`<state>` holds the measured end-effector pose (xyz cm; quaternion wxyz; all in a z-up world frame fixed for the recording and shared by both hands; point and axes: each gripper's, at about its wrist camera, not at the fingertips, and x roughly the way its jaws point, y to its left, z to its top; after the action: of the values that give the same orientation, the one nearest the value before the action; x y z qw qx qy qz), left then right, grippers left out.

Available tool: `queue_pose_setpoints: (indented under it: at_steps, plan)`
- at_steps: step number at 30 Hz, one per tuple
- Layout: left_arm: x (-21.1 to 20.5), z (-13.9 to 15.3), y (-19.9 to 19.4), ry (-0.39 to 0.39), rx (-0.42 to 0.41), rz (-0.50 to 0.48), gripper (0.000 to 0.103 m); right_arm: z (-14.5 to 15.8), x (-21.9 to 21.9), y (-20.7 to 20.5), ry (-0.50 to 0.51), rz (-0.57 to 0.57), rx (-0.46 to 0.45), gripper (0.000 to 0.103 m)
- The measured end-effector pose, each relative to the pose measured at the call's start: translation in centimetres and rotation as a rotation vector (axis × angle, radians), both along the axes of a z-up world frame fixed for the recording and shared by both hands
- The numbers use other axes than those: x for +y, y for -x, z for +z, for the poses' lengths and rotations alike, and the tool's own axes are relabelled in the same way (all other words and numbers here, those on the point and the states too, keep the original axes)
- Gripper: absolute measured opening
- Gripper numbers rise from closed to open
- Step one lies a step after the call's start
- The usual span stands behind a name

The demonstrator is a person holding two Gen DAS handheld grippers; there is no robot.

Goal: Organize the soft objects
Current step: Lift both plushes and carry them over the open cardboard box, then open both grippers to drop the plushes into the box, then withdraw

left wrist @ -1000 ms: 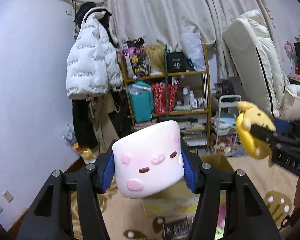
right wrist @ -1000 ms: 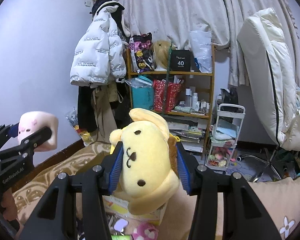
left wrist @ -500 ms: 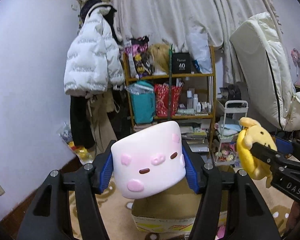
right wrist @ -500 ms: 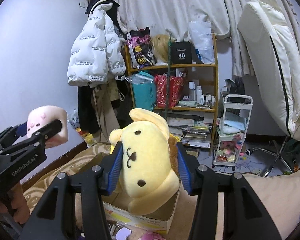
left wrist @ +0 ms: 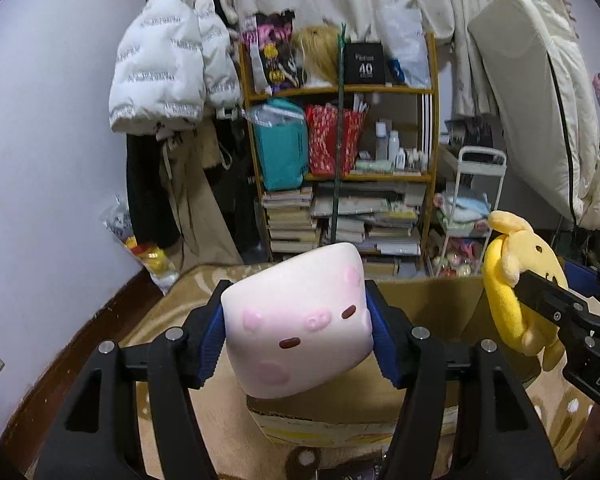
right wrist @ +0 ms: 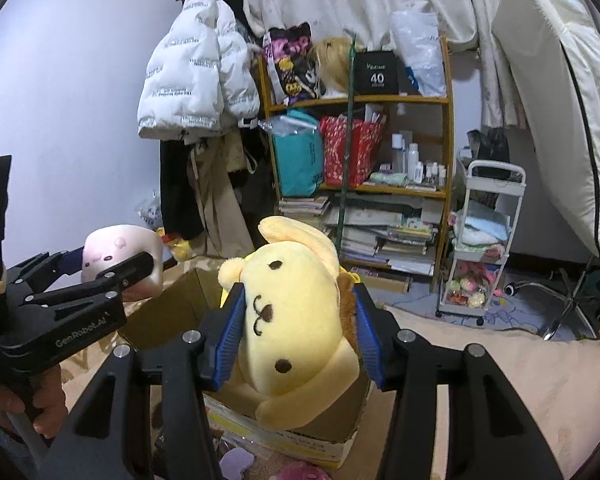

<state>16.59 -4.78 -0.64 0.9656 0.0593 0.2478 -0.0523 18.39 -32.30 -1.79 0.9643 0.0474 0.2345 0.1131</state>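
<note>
Cluttered bedroom: a wooden shelf (left wrist: 342, 136) packed with bags, bottles and stacked books stands against the far wall, a white puffer jacket (left wrist: 168, 60) hangs to its left, and a white rolling cart (right wrist: 486, 240) sits to its right. On the beige patterned rug (right wrist: 480, 360) in the near middle stands an open cardboard box (left wrist: 428, 312).

Over the box, the left gripper (left wrist: 298, 334) carries a pink-and-white marshmallow-shaped plush (left wrist: 300, 320) with a small face; its blue pads (left wrist: 210, 338) sit against the plush's two sides, and the jaws are opening with the toy still between them, tilted a little. A hand (right wrist: 40, 404) grasps that gripper's handle at the lower left of the right wrist view.

To the right, the right gripper (right wrist: 296, 332) pinches a yellow dog plush (right wrist: 296, 312) by its head, blue pads pressing both cheeks. The toy's body hangs down into the box opening, near the box's front wall.
</note>
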Motion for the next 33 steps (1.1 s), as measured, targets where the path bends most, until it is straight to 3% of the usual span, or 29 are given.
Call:
queue_pose_setpoints:
  at_steps: [10, 16, 20, 22, 24, 33]
  plan:
    - [-0.6, -2.4, -1.1, -0.021, 0.085, -0.025, 0.067, -2.4, -0.3, -1.2, -0.001, 0.000, 0.076, 0.057]
    - [-0.4, -3.2, -1.9, 0.009, 0.139, -0.022, 0.071, -3.1, -0.7, -1.7, -0.036, 0.011, 0.109, 0.058]
    - [-0.1, -2.8, -1.6, 0.014, 0.119, -0.006, 0.086, -3.4, -0.7, -1.7, -0.034, 0.019, 0.126, 0.060]
    - [0.0, -2.6, -1.2, -0.003, 0.093, 0.014, 0.090, -3.4, -0.8, -1.6, -0.037, 0.007, 0.126, 0.065]
    - [0.1, -2.4, -1.0, -0.022, 0.094, 0.026, 0.092, -3.3, -1.1, -1.4, -0.045, -0.007, 0.122, 0.080]
    - [1.0, -1.2, 1.0, -0.048, 0.101, 0.033, 0.097, -2.0, -1.7, 0.2, -0.088, -0.047, 0.107, 0.098]
